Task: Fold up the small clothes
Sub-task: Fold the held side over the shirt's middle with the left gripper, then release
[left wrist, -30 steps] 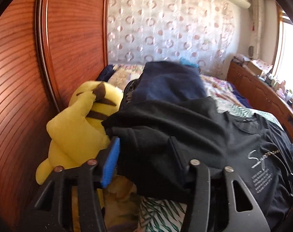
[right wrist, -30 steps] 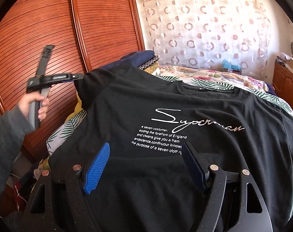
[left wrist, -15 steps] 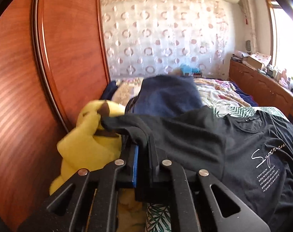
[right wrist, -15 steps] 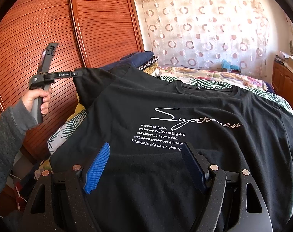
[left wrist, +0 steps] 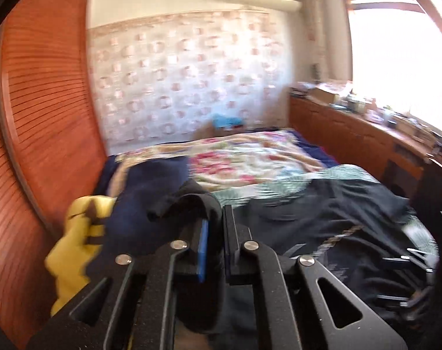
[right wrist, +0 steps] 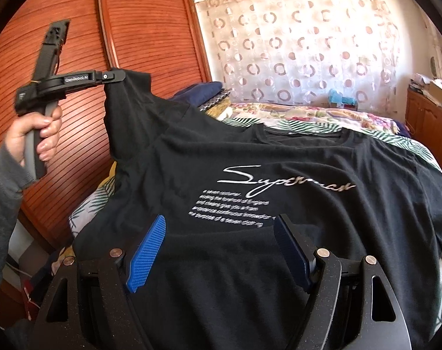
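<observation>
Between left hand-held gripper pads: black T-shirt sleeve.

Daylit room, blown-out window glare at right, left view motion-blurred, right view sharp, fisheye-bent edges

Black left gripper, blue-padded right gripper (brass screws); grey sleeve.

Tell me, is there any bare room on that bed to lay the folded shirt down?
Yes: the flowered blanket lies bare between the black T-shirt and the curtain wall. It is crowded by the wooden wardrobe, where the yellow plush toy and navy clothes pile up beside the left tool gripping the sleeve.
</observation>
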Demonstrator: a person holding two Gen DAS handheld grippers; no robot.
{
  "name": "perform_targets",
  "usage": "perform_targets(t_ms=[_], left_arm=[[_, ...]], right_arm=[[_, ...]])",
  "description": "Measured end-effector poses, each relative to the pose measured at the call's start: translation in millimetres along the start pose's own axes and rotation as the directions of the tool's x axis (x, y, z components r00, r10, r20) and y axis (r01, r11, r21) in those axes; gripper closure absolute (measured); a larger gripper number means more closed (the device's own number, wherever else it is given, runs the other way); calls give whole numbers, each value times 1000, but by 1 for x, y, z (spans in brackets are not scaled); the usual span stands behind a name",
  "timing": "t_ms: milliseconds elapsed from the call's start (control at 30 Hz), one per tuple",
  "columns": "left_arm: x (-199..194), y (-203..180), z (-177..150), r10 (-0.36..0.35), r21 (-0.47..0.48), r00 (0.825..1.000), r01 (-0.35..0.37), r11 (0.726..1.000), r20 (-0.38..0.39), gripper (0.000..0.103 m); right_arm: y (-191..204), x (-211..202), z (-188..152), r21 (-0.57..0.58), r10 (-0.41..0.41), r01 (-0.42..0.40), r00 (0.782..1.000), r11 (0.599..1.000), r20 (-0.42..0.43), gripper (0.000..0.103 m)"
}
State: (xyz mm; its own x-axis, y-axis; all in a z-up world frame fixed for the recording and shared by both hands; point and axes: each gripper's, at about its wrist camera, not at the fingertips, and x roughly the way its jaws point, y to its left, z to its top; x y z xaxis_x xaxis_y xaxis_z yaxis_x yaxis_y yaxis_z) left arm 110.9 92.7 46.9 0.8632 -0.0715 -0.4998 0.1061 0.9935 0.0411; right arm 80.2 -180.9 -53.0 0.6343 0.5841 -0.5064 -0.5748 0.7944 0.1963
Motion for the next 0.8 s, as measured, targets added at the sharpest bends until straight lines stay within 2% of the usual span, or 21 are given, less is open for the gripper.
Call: perform_targets(t_ms=[67,100,167,200,333,533,600,767,800], left_arm=[[0,-17,3,-63,12,998,63,998,-14,93],[-1,-22,3,-92,12,996,92,996,-14,88],[-7,-29,0,-128,22,992,128,991,-6,74],[-9,-30,-2,-134,28,991,134,991,-4,61],[-16,-18,-19,-126,29,992,126,992,-14,26],[5,-2,-65,-61,0,992,61,998,-111,25],[13,-1,-82,-50,-17,990,48,999,-135,25],[36,6,-104,-89,-75,982,77,994,-168,25],[40,5,-103,-101,-82,980,88,993,-169,30]], right_arm=[[-6,-4,0,17,-12,11,1000,1000,8,24],[-8,-5,0,23,-16,16,1000,1000,8,24],[-12,-7,-1,36,-26,26,1000,999,11,24],[-14,-7,-1,40,-31,31,999,999,11,24],[-16,-7,0,48,-46,46,999,998,12,24],[-9,2,12,6,-36,36,999,999,7,25],[-9,9,18,-16,-22,22,1000,1000,-3,28],[-11,36,36,-50,10,-13,998,999,-58,29],[-10,47,38,-53,17,-21,997,998,-77,29]])
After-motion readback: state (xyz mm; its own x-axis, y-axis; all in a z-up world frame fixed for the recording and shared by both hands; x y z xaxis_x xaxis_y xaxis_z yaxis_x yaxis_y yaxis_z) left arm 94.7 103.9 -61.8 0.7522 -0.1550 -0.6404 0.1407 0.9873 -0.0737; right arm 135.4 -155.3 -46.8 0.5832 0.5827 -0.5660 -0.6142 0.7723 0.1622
